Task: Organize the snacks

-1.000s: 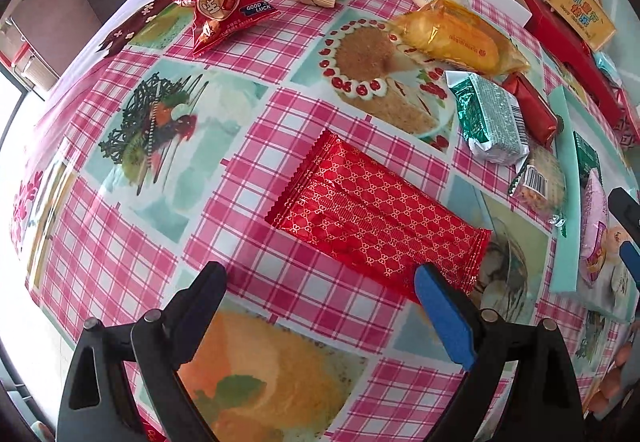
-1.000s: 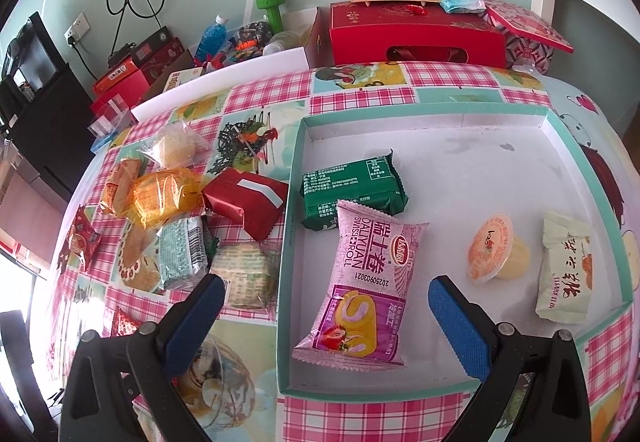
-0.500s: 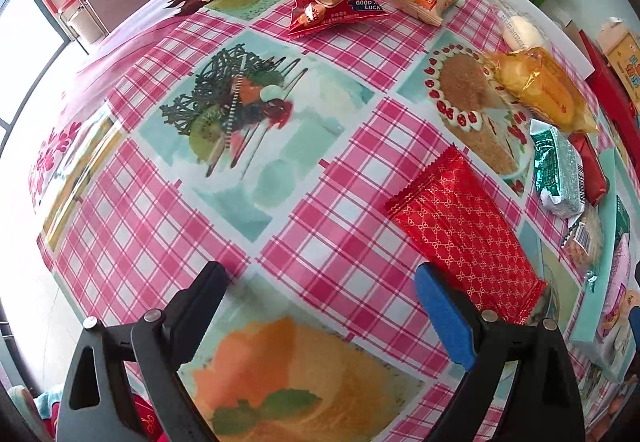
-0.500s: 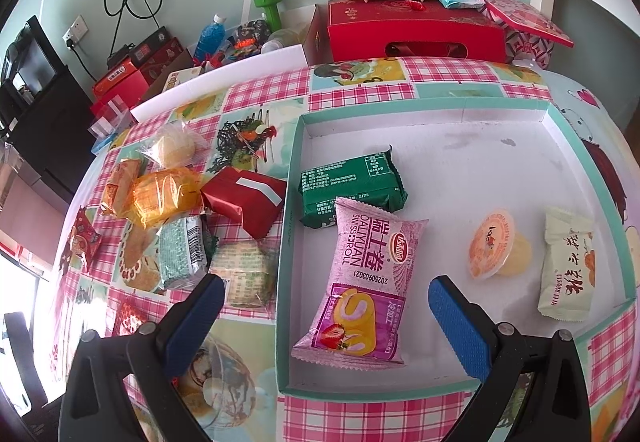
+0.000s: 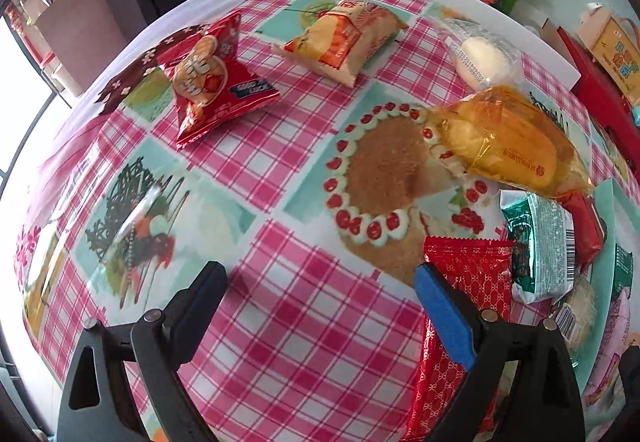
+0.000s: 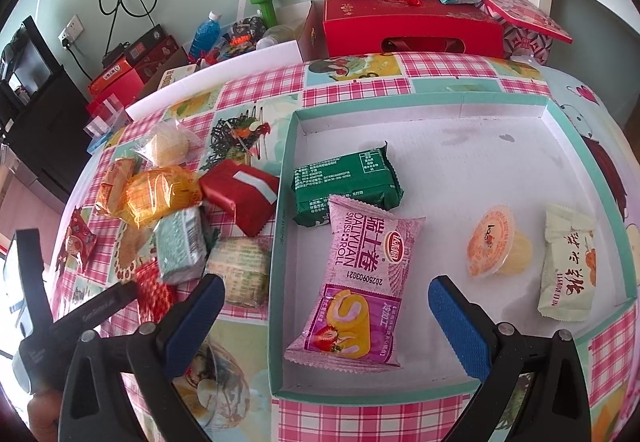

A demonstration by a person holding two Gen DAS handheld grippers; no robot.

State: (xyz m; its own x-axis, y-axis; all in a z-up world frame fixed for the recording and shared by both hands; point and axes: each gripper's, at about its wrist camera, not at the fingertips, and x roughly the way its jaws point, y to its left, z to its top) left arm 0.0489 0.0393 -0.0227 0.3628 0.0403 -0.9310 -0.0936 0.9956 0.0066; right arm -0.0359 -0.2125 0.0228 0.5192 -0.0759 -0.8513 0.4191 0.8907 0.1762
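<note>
The left gripper [image 5: 320,302] is held spread over the checked tablecloth [image 5: 280,342], nothing between its fingers; a red foil pack [image 5: 476,282] lies just under its right finger at the lower right of the frame. More snacks are seen above: a red bag [image 5: 208,81] upper left, an orange pack [image 5: 344,37] top centre, a yellow pack [image 5: 508,145] at right. The right gripper [image 6: 324,306] is also spread and empty, over the tray [image 6: 280,242], where a pink roll pack [image 6: 360,282], a green pack [image 6: 344,181], a jelly cup [image 6: 492,242] and a cream pack [image 6: 568,262] lie.

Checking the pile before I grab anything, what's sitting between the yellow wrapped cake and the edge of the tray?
In the right wrist view, a red packet with a white strip lies between the yellow wrapped cake and the tray wall.
</note>
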